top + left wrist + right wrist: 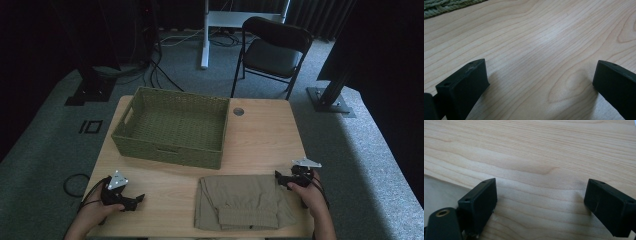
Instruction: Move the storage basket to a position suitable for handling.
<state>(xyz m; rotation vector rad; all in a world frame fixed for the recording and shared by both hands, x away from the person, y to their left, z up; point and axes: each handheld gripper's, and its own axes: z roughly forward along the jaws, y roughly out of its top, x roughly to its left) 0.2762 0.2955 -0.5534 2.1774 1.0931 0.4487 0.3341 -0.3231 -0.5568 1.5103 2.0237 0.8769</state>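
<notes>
**Both grippers spread and empty, folded cloth at near edge**

Near edge of the worktop (260, 135): left gripper (137, 200) lies low at the near-left corner, held in the person's left hand (95, 212), pointing right toward the middle. Grey plate on top of it. In the left gripper view the jaws stand wide apart, bare wood grain between them, nothing pinched.

Right gripper (278, 179) sits at the near-right, held by the right hand (311, 195), pointing left. Its tips are just beside the cloth's right edge; touching or not, cannot tell. In the right gripper view the jaws are spread too, only wood between them; a pale patch at the left edge of that view may be the cloth, cannot tell for sure.

Cloth (240, 200): khaki, folded flat into a rough rectangle, lying on the worktop at the near edge, between the two grippers but much closer to the right one. Well apart from the left gripper.

Farther: green woven basket (172, 150) on the left-middle of the worktop, just behind the cloth, not touching it. Its corner shows at top left of the left gripper view.

Beyond the worktop: black folding chair (272, 52) on the carpet.
</notes>
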